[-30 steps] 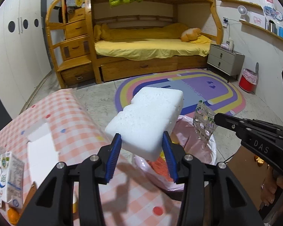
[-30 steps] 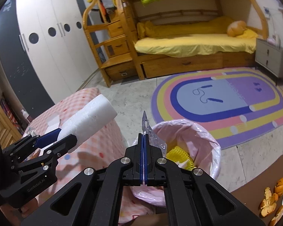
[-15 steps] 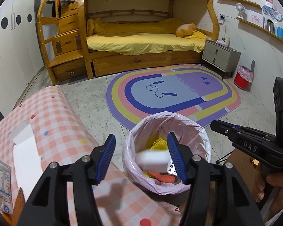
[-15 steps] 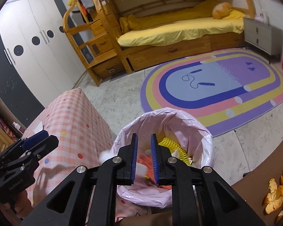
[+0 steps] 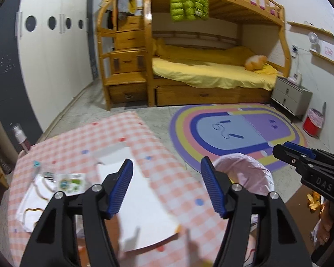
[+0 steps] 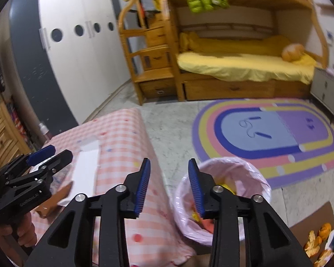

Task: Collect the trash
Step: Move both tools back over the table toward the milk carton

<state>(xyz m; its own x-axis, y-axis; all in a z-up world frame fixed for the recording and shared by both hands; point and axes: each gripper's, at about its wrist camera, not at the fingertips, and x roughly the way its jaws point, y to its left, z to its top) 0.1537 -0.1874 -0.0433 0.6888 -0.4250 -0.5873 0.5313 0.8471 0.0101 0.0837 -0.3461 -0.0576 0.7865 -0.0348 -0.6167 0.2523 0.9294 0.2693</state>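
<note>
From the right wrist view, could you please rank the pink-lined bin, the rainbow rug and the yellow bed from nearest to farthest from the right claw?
1. Pink-lined bin: just beyond the right claw, slightly to its right, on the floor.
2. Rainbow rug: on the floor beyond the bin.
3. Yellow bed: against the far wall, behind the rug.

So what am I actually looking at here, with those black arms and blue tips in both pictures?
There is no robot: a person holds a hand tool in each hand, and each tool carries a wide-angle camera looking along its two fingers. One picture comes from the left claw, the other from the right claw; each tool also shows at the edge of the other's picture. Both claws are opening and hold nothing. Below is a table with a pink checked cloth bearing white paper and a small printed packet. Beside it stands a bin with a pink liner, holding trash. Orange peel lies at the right.
</note>
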